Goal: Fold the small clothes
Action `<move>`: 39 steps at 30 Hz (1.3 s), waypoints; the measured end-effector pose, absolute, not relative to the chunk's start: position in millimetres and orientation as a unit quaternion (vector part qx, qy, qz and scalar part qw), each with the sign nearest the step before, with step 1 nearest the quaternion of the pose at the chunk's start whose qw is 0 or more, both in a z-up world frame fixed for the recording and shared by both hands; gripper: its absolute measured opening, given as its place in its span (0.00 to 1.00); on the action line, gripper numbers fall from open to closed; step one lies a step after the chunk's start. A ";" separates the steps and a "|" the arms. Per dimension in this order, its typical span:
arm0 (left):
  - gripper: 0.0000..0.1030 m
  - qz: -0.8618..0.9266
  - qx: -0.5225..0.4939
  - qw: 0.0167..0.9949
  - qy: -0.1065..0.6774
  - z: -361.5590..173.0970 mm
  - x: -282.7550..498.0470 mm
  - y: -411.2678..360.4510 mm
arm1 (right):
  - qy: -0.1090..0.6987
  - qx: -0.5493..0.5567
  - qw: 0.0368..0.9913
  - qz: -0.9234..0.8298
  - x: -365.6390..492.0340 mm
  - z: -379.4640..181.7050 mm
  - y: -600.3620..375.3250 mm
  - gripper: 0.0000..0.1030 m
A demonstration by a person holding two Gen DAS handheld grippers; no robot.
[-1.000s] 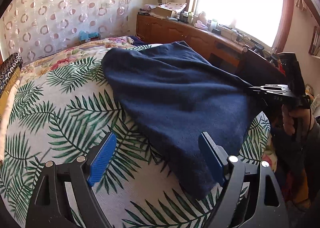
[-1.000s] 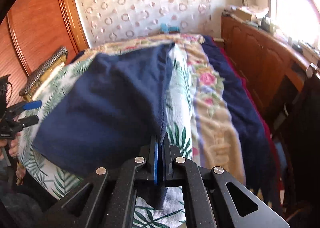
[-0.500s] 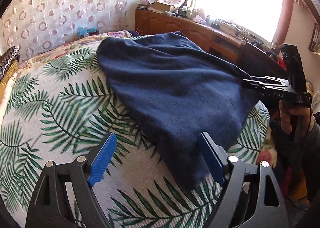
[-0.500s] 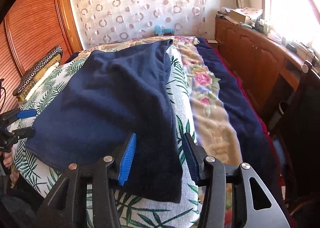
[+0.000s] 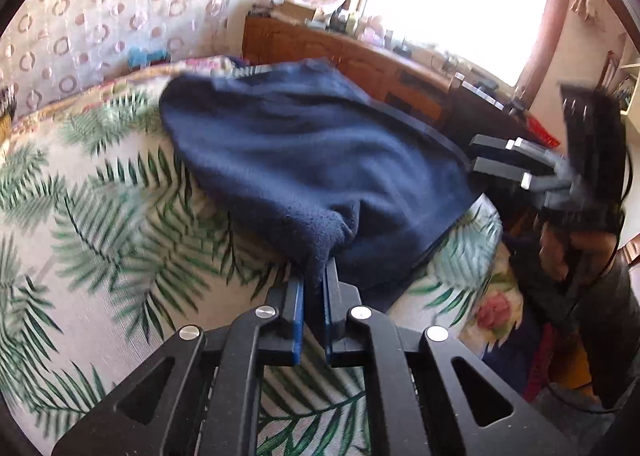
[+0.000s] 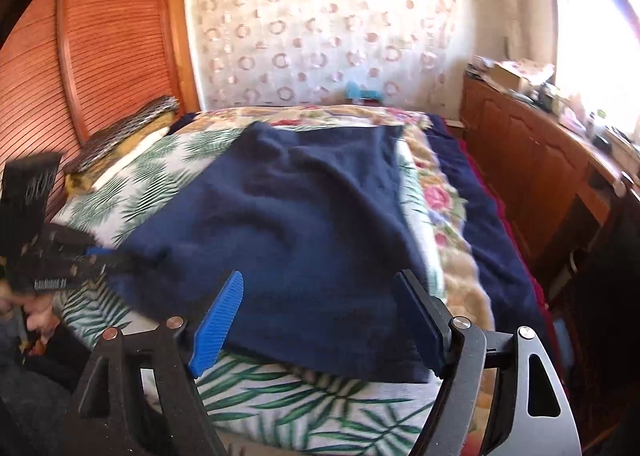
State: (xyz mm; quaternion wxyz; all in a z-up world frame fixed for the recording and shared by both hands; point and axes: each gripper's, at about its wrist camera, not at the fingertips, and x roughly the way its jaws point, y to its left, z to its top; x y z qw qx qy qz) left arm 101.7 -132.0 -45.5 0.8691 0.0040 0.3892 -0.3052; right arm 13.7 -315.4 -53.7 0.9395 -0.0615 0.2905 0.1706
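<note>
Now the left gripper (image 5: 315,288) is clamped on a bunched corner of the navy cloth (image 6: 304,216) lying on the leaf-print bed (image 6: 280,412); the right gripper (image 6: 320,320) hovers spread wide over its near edge

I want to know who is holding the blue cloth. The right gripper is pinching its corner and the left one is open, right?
Not quite: you have the sides swapped. In the left wrist view, the left gripper is shut on a corner of the navy cloth. In the right wrist view, the right gripper is open, its fingers spread over the cloth's near edge on the bed.
</note>
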 end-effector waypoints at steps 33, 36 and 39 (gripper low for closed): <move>0.07 -0.232 -0.034 0.917 0.321 32.8 247.7 -107.7 | 0.268 -0.155 0.935 0.173 170.2 18.9 -304.9 0.07; 0.07 -0.217 -0.038 0.913 0.343 18.4 279.3 -103.5 | 0.289 -0.145 0.930 0.176 217.1 14.8 -297.3 0.07; 0.10 -0.212 -0.045 0.906 0.363 2.9 304.4 -99.9 | 0.322 -0.127 0.921 0.180 263.7 3.6 -292.0 0.10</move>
